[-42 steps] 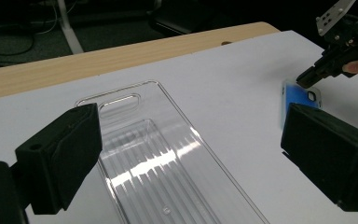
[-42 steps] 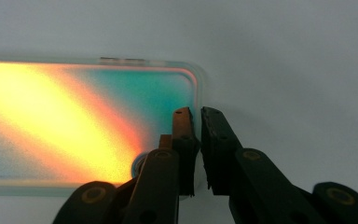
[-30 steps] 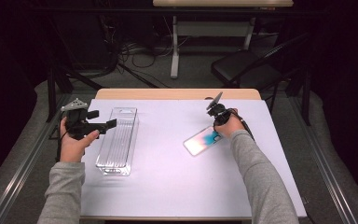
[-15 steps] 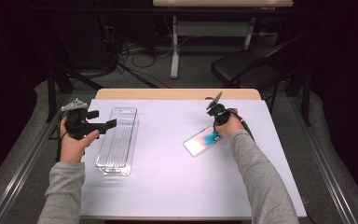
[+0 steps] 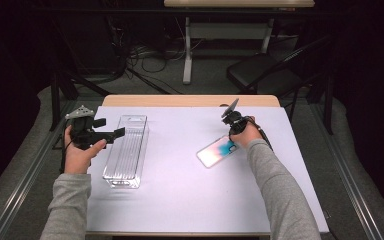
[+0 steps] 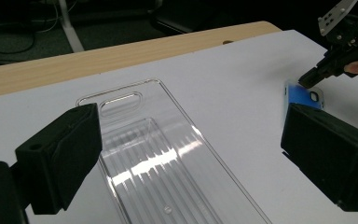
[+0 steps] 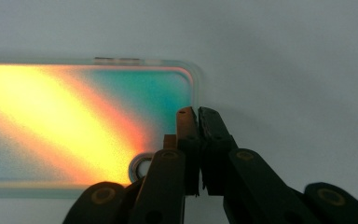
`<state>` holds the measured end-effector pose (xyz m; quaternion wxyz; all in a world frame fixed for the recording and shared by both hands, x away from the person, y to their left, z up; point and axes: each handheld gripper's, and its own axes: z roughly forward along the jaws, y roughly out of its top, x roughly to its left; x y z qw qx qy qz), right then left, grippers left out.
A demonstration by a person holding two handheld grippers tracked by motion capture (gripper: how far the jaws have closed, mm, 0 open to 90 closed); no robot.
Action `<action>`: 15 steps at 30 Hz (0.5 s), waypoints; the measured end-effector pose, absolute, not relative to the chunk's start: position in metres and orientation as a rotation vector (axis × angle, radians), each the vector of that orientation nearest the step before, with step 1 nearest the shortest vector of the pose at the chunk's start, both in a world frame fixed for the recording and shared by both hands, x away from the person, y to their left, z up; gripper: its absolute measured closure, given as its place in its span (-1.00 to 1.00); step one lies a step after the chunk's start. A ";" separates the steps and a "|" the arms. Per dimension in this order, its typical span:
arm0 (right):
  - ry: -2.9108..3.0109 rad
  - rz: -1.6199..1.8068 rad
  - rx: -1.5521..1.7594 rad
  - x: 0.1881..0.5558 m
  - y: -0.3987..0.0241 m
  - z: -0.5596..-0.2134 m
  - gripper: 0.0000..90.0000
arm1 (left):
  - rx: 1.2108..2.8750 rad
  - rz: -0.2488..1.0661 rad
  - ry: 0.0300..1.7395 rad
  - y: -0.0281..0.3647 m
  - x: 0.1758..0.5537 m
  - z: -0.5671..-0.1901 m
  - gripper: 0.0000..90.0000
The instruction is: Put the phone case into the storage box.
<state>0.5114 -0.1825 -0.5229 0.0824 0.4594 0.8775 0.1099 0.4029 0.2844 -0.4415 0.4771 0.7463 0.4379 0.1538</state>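
Near edge of the desk [image 5: 190, 210]: both forearms come in from the bottom. Left tool [image 5: 111, 134] is held above the left side of the desk, jaws spread wide and holding nothing; in the left gripper view they frame the clear tray [image 6: 168, 163]. Tray [image 5: 126, 150] lies flat just right of the left hand, long axis running near to far, nothing in it.

Right tool [image 5: 231, 145] is down at the phone case [image 5: 217, 151], right of centre. The case lies flat on the desk, long axis slanting from near-left to far-right. In the right gripper view the jaws of the right tool [image 7: 198, 112] are pressed together to a narrow slit over the case's [image 7: 74, 121] short end by the camera cutout; cannot tell whether the rim is pinched between them or they just rest on it.

Key relation: the case is at the right tool's tips, and the tray lies well apart to its left, so the right hand is the nearer one for a move. Judgement: a carry to the tray would go leftward and need the case turned to match the tray's near-far axis.
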 end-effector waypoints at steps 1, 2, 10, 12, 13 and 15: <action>2.618 0.329 1.377 0.511 -0.182 -0.523 0.95 | 1.823 0.376 1.070 0.284 0.403 -0.441 -0.88; 2.617 0.330 1.377 0.511 -0.182 -0.523 0.95 | 1.824 0.376 1.070 0.284 0.403 -0.441 -0.88; 2.621 0.323 1.382 0.511 -0.183 -0.523 0.95 | 1.826 0.376 1.070 0.285 0.403 -0.441 -0.88; 2.617 0.334 1.385 0.511 -0.183 -0.523 0.95 | 1.825 0.377 1.070 0.285 0.403 -0.441 -0.88; 2.615 0.331 1.390 0.511 -0.183 -0.523 0.95 | 1.823 0.376 1.070 0.285 0.403 -0.442 -0.88; 2.618 0.325 1.383 0.511 -0.183 -0.522 0.95 | 1.822 0.376 1.070 0.285 0.403 -0.441 -0.88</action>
